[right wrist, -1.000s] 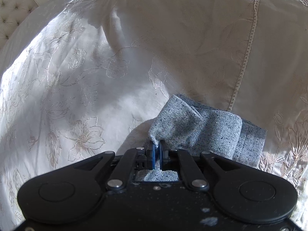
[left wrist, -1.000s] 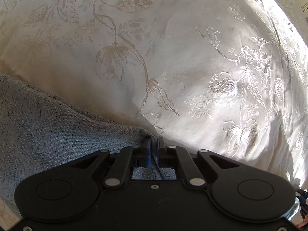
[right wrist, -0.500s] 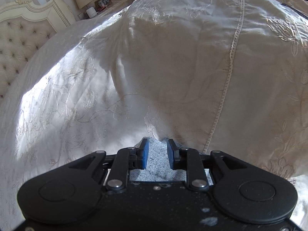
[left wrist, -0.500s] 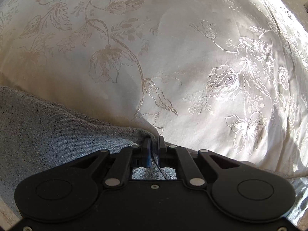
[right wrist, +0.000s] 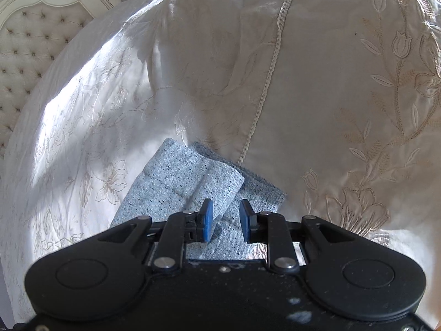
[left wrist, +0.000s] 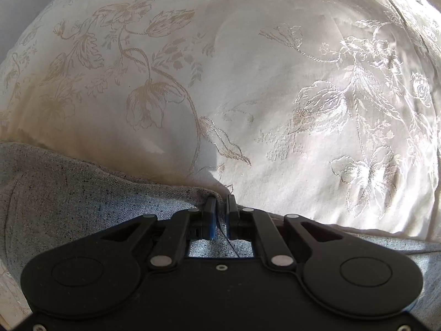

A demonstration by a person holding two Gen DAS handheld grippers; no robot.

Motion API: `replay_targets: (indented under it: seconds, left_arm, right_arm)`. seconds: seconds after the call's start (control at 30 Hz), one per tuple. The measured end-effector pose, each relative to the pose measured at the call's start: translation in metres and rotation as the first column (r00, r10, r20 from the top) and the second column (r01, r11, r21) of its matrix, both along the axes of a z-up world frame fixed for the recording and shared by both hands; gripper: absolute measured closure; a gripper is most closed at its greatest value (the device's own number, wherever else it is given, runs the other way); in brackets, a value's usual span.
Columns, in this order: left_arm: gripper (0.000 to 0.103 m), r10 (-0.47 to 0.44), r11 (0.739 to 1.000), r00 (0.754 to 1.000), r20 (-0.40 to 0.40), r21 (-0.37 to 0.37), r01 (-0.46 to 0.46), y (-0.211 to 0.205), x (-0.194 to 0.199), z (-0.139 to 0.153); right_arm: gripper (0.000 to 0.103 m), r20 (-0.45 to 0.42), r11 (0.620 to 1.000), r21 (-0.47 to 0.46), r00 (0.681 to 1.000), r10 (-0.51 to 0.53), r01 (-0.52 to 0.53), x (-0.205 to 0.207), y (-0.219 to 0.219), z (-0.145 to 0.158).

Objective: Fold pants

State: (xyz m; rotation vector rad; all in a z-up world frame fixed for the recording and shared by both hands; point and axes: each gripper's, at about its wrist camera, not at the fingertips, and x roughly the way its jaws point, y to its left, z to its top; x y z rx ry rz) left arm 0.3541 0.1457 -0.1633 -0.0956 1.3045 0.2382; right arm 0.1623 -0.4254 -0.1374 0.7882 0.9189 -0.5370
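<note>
Pants (right wrist: 190, 190) lie on the bed (right wrist: 82, 127), their folded end just ahead of your right gripper (right wrist: 226, 216), whose fingers gape with nothing between; your left gripper (left wrist: 221, 209) pinches their edge, fingers narrow

Pants (right wrist: 176, 193): pale blue-grey weave w/ dark flecks. Bedspread (left wrist: 275, 96): cream-white satin, tone-on-tone floral embroidery, beige stems & blooms, silvery where sunlit. Headboard (right wrist: 30, 41): cream, button-tufted. Both grippers black; right gripper (right wrist: 226, 218) pads blue.
</note>
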Motion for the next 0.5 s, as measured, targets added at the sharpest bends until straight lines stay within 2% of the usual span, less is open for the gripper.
replay_targets:
  seconds: [0.1,0.33,0.4,0.5]
  left_arm:
    - [0.093,0.001,0.999,1.000,-0.001,0.036,0.000,-0.009,0.001,-0.001]
    - [0.093,0.045,0.997,0.999,-0.005,0.056,-0.044,-0.019,0.008,-0.004]
    - [0.093,0.033,0.997,0.999,-0.006,0.070,-0.033,-0.025,0.011,-0.006]
    - [0.092,0.008,0.996,1.000,-0.009,0.084,-0.008,-0.030,0.010,-0.004]
  right_arm:
    - [0.079,0.000,0.999,0.023,1.000,0.031,-0.031,0.010,-0.007,-0.009]
    - [0.079,0.012,0.996,0.082,0.999,0.046,-0.047,0.021,-0.017,-0.022]
    - [0.097,0.018,0.996,0.068,0.999,0.050,-0.051,0.021,-0.017,-0.019]
    - [0.099,0.031,0.998,0.053,0.999,0.042,-0.044,0.012,-0.018,-0.005]
